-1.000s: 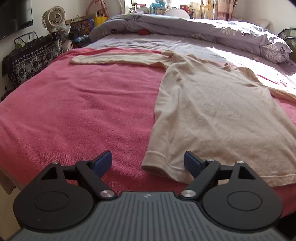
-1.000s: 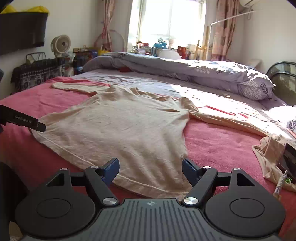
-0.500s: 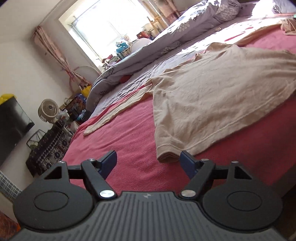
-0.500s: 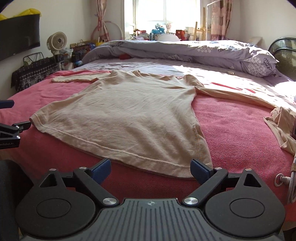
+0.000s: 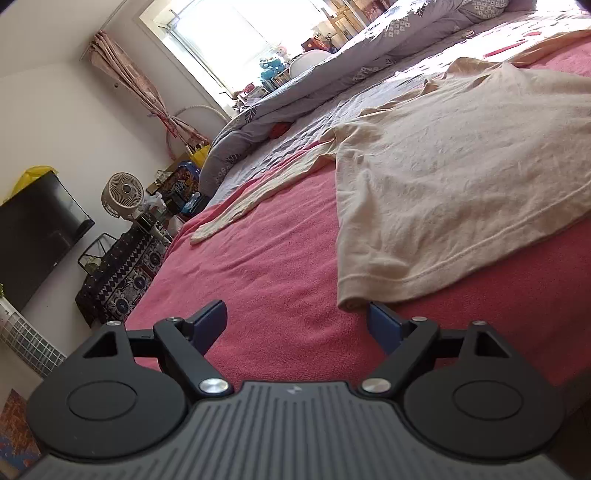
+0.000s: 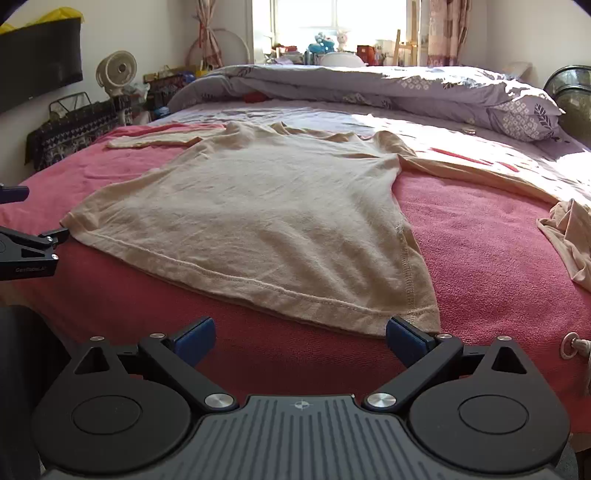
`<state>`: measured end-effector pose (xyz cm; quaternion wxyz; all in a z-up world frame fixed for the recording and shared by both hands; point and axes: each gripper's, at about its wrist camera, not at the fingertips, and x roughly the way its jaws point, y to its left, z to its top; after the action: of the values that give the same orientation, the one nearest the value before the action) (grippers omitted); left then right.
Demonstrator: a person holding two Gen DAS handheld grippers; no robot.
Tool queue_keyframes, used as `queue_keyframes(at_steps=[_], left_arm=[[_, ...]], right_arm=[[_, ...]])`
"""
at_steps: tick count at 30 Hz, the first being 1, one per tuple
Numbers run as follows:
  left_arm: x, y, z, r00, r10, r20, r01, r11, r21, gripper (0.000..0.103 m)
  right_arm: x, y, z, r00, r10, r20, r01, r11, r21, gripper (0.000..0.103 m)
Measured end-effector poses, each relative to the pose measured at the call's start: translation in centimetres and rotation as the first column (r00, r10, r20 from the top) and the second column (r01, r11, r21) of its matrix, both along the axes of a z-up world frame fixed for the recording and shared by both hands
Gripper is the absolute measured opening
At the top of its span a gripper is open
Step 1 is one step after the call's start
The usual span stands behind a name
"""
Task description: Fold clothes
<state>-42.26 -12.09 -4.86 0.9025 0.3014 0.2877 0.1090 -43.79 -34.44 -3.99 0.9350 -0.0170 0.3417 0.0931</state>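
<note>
Grippers are hovering low at the near edge of a bed, each pointing toward a bottom corner of a beige long-sleeved shirt (image 6: 258,206) that is lying flat on a pink blanket (image 6: 472,236). The left gripper (image 5: 297,317) is widening its jaws with nothing between them; the shirt's near left hem corner (image 5: 351,295) is sitting just ahead of its right-hand pad, close but not pinched. The right gripper (image 6: 299,336) is also spreading its jaws, empty, with the shirt's near right hem corner (image 6: 424,314) lying just beyond its right-hand pad. Both claws are likely lining up on the hem so the two corners can be taken together and carried up for a first fold. Farther along, the shirt's body is stretching away from the claws, with one sleeve (image 6: 162,138) reaching left and the other trailing right into sunlight. Beyond it, a rumpled lilac duvet (image 6: 369,83) is lying across the head of the bed under a bright window (image 6: 332,16).
</note>
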Motion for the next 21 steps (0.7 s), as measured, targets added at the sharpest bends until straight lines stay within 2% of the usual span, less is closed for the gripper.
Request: queue_keyframes(at_steps=[4, 13, 21], left_arm=[[-0.2, 0.1, -0.5, 1.000, -0.025, -0.011, 0.025, 0.999, 0.034, 0.086], [1.3, -0.2, 0.3, 0.998, -0.051, 0.030, 0.049, 0.997, 0.063, 0.086], [2.5, -2.2, 0.7, 0.994, -0.091, 0.062, 0.087, 0.993, 0.076, 0.087]], right_arm=[[0.0, 0.1, -0.2, 1.000, 0.004, -0.008, -0.004, 1.000, -0.002, 0.101], [-0.1, 0.1, -0.4, 1.000, 0.011, -0.017, -0.011, 1.000, 0.000, 0.102], [0.1, 0.2, -0.7, 0.999, 0.017, -0.037, -0.017, 1.000, 0.002, 0.103]])
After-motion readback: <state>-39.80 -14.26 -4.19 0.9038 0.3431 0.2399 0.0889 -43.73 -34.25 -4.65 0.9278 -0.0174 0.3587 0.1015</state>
